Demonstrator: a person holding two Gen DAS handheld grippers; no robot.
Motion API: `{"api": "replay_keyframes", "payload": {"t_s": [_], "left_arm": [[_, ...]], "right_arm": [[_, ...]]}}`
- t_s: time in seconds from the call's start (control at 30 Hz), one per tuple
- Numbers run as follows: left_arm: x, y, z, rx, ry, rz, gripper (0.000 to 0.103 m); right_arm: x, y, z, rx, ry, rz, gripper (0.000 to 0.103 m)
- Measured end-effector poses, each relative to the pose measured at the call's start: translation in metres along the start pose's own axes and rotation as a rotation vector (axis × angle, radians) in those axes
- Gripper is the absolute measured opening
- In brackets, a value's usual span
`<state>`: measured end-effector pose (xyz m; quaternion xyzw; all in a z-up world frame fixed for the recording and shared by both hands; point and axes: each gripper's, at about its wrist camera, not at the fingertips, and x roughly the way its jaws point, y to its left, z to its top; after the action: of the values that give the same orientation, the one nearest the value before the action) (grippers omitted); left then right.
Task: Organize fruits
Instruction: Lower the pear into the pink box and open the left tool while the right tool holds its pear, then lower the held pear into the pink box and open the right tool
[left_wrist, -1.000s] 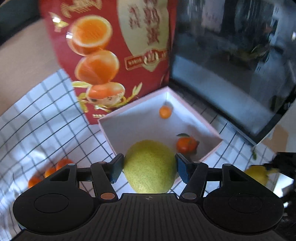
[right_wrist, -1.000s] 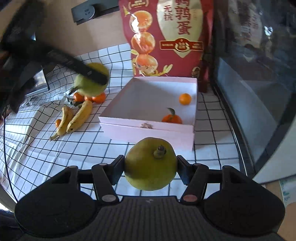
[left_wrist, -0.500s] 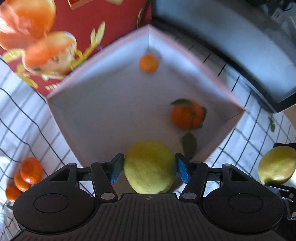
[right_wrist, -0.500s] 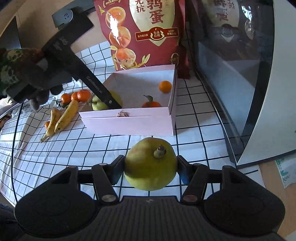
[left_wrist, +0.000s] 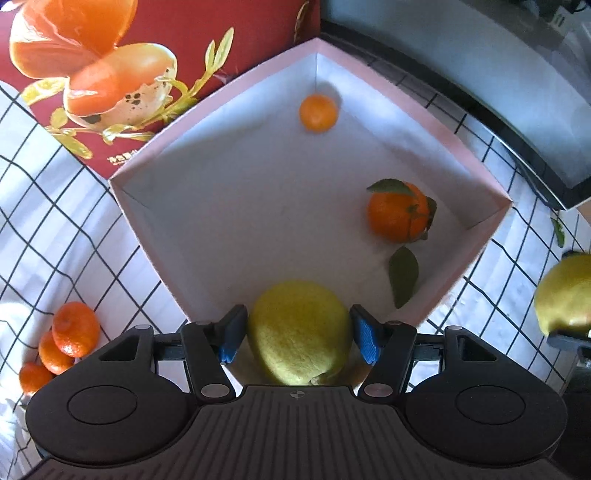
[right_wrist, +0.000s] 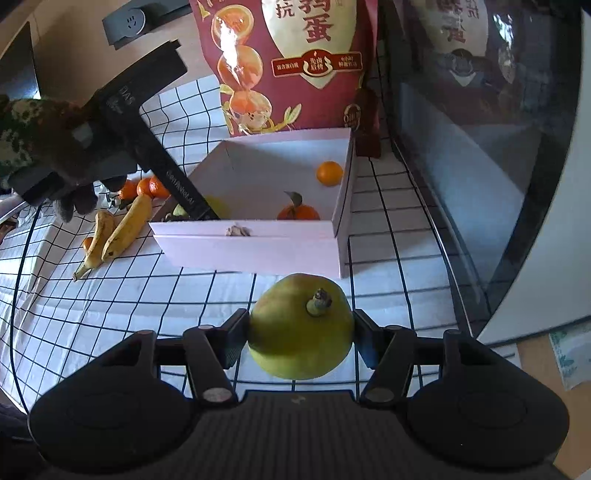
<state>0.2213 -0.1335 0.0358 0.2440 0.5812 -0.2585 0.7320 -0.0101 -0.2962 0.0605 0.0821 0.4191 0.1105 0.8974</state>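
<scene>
Left view: my left gripper (left_wrist: 299, 341) is clamped on a pear (left_wrist: 300, 332), low inside the near corner of the box (left_wrist: 476, 155). I think I should let go next. A leafy orange (left_wrist: 398, 211) sits ahead to the right, a small one (left_wrist: 318, 112) far ahead.

Right view: my right gripper (right_wrist: 300, 332) squeezes another pear (right_wrist: 301, 330) above the bench (right_wrist: 110, 295), in front of the box. I think it goes in after, but the left gripper is in the way.

The left claw (right_wrist: 207, 212) hides most of a pear (right_wrist: 218, 206), apparently inside the pink box (right_wrist: 251, 247).
</scene>
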Motion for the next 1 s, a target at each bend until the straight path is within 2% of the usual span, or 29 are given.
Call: {"api": "replay_keyframes", "payload": {"t_s": [0.13,0.37,0.47,0.53,0.63,0.73,0.87,1.0], "left_arm": [[-0.001,0.0,-0.005,-0.019,-0.008,-0.01,0.065],[-0.002,0.006,0.011,-0.081,-0.047,-0.008,0.061],[-0.017,0.009,0.006,-0.109,-0.114,-0.014,0.06],[-0.039,0.014,-0.005,-0.168,-0.204,-0.03,0.06],[-0.072,0.019,-0.032,-0.301,-0.368,-0.056,0.06],[-0.095,0.03,-0.072,-0.437,-0.485,-0.056,0.06],[-0.104,0.046,-0.136,-0.601,-0.529,-0.034,0.058],[-0.103,0.048,-0.197,-0.732,-0.549,-0.059,0.058]], "right_arm": [[-0.001,0.0,0.019,-0.017,-0.026,0.01,0.06],[-0.003,0.006,0.059,-0.04,-0.098,0.01,0.06],[-0.006,0.007,0.064,-0.05,-0.114,0.013,0.06],[-0.005,0.007,0.068,-0.05,-0.113,0.011,0.06],[0.002,0.008,0.076,-0.042,-0.105,0.015,0.06],[0.013,0.014,0.089,-0.038,-0.087,0.05,0.06],[0.05,0.031,0.118,-0.046,-0.039,0.093,0.06],[0.103,0.049,0.147,-0.018,0.059,0.146,0.06]]}}
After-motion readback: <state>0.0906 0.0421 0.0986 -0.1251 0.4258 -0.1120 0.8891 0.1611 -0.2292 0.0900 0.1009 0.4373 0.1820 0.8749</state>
